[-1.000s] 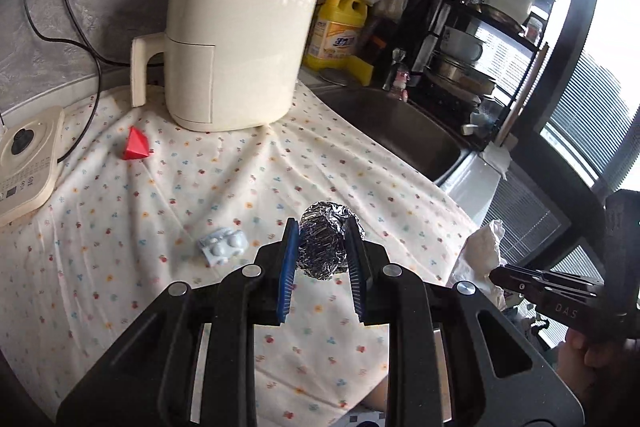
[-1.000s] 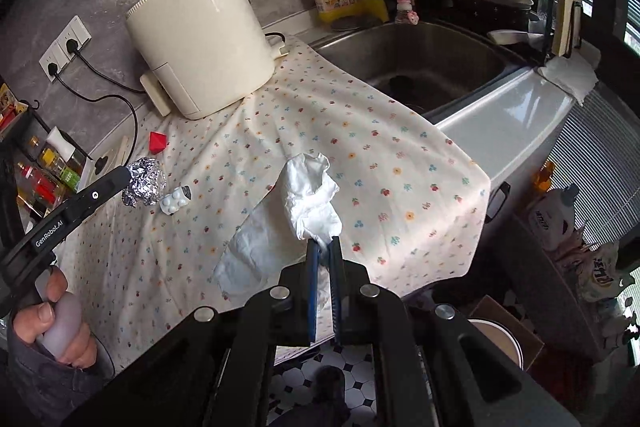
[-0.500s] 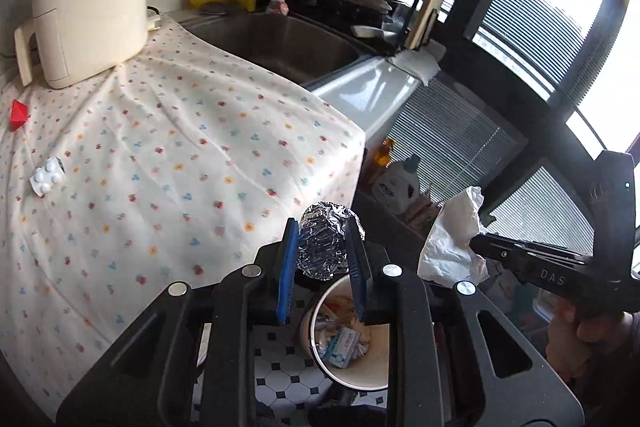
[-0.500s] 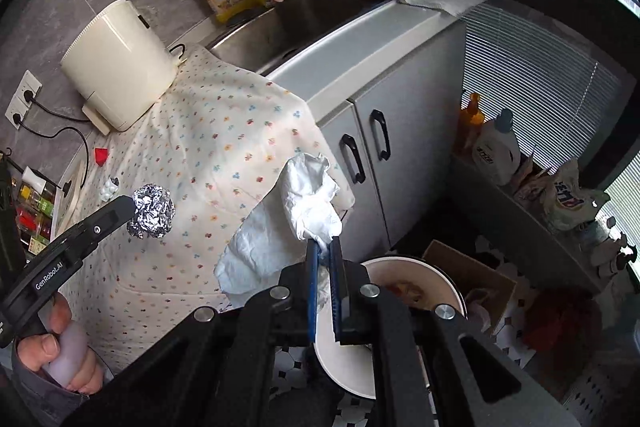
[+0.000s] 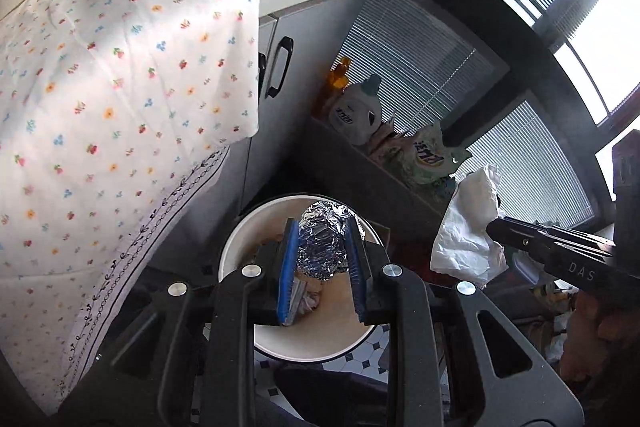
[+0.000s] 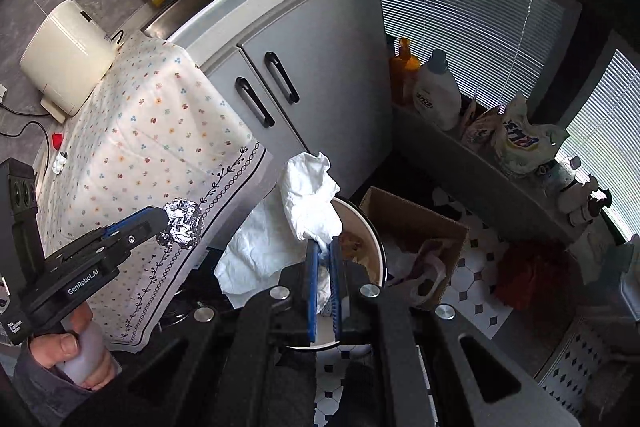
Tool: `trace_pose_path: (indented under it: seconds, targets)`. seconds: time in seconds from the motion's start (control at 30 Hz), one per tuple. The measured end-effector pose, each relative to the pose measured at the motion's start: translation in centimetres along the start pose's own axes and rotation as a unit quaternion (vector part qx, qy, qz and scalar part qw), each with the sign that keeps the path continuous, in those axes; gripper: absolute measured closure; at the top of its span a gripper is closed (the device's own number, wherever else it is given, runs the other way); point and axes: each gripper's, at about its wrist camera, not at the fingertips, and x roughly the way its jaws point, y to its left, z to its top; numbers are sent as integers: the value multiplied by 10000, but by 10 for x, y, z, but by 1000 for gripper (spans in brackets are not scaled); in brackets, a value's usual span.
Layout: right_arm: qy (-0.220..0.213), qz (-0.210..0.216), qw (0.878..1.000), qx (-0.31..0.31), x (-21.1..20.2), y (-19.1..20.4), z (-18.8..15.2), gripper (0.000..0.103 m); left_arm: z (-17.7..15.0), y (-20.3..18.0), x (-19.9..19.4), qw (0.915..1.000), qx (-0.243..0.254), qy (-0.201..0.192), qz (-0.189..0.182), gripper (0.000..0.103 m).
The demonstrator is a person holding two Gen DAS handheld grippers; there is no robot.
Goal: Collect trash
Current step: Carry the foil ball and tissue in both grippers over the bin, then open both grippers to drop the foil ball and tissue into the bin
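Above the bin (image 5: 240, 247), both tongs clamp foil ball (image 5: 322, 245) and tissue (image 6: 310, 203).

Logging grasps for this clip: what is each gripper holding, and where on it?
Left gripper pinches the foil ball across its sides. Right gripper clamps the white tissue at its lower end.

1. Left black two-finger gripper with blue pads (image 5: 322, 239): jaws closed on a crumpled silver foil ball (image 5: 323, 242).
2. Right black two-finger gripper with blue pads (image 6: 324, 255): jaws pinched on a crumpled white paper towel (image 6: 308, 203).
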Motion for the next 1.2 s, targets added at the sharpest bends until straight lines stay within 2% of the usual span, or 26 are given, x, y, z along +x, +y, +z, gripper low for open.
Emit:
trace_pose_path:
  seconds: [0.23, 0.37, 0.43, 0.83, 1.0, 1.17, 1.2]
  targets:
    - [177, -136, 9993, -299, 0, -14, -13, 97, -13, -13, 37, 9994, -220, 139, -224, 78]
    - [262, -202, 9982, -499, 2, -14, -16, 97, -17, -10, 41, 9986, -450, 9, -290, 44]
    - [290, -201, 9977, -583, 3, -13, -15, 97, -19, -7, 38, 9983, -526, -73, -236, 36]
    - [455, -53, 9940, -995, 29, 18, -2, 97, -35, 36, 0, 9936, -1044, -396, 145, 19]
    - [549, 48, 9918, -1158, 45, 40, 4, 96, -39, 55, -26, 9908, -1193, -553, 330, 19]
    - [877, 22, 9895, -1146, 78, 55, 4, 96, -45, 77, -55, 9866, -1344, -708, 590, 15]
    - [935, 20, 9888, -1167, 84, 58, 4, 93, -47, 83, -62, 9853, -1392, -749, 647, 14]
